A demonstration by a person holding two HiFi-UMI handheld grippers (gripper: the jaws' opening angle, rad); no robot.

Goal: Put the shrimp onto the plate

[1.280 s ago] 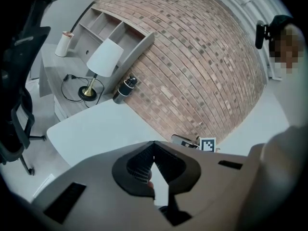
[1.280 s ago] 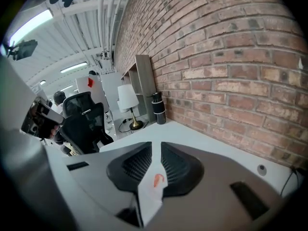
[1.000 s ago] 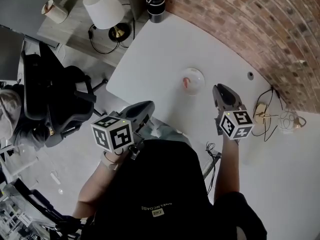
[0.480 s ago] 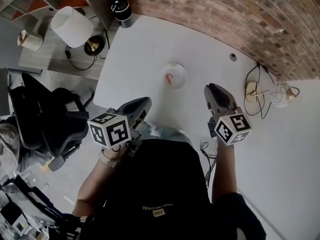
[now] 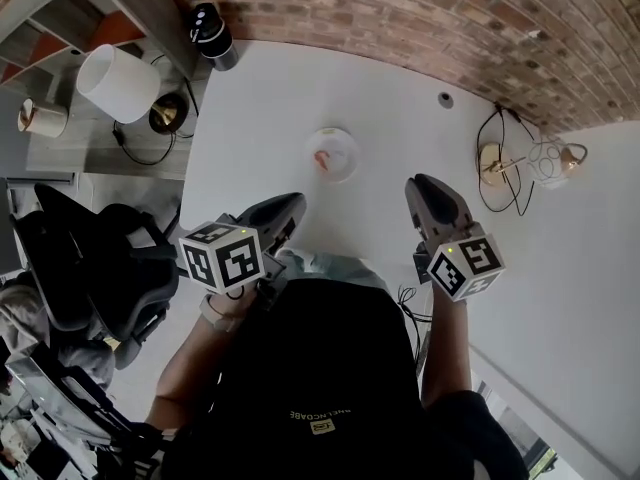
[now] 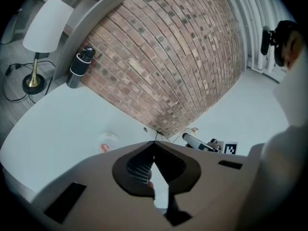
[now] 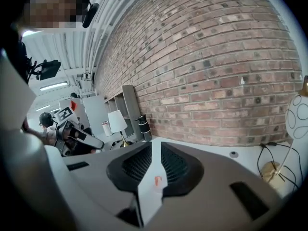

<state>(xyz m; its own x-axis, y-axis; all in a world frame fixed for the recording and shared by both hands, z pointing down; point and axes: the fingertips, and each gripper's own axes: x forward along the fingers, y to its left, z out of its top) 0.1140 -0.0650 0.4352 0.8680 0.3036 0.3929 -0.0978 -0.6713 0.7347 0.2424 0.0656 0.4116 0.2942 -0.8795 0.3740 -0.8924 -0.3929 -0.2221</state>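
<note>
A small white plate [image 5: 332, 154] sits near the middle of the white table [image 5: 400, 78], and an orange-pink shrimp [image 5: 322, 159] lies in it. My left gripper [image 5: 288, 208] hovers at the near table edge, short of the plate, with its jaw tips touching and nothing between them. The right gripper [image 5: 424, 184] is to the right of the plate and apart from it. In the left gripper view the plate [image 6: 107, 141] and shrimp [image 6: 103, 148] lie ahead to the left of the left gripper [image 6: 154, 143]. The right gripper [image 7: 155, 146] shows a narrow slit, with the shrimp [image 7: 157, 180] seen through it.
A brick wall [image 5: 420, 13] bounds the table's far side. A black bottle [image 5: 207, 25] stands at the far left corner. A white-shaded lamp [image 5: 115, 83] and an office chair [image 5: 90, 268] are off the left edge. A brass lamp base with cable [image 5: 495, 163] lies at right.
The head view has swung, so the plate now sits further left in the picture. Both grippers stay near the table's near edge, holding nothing.
</note>
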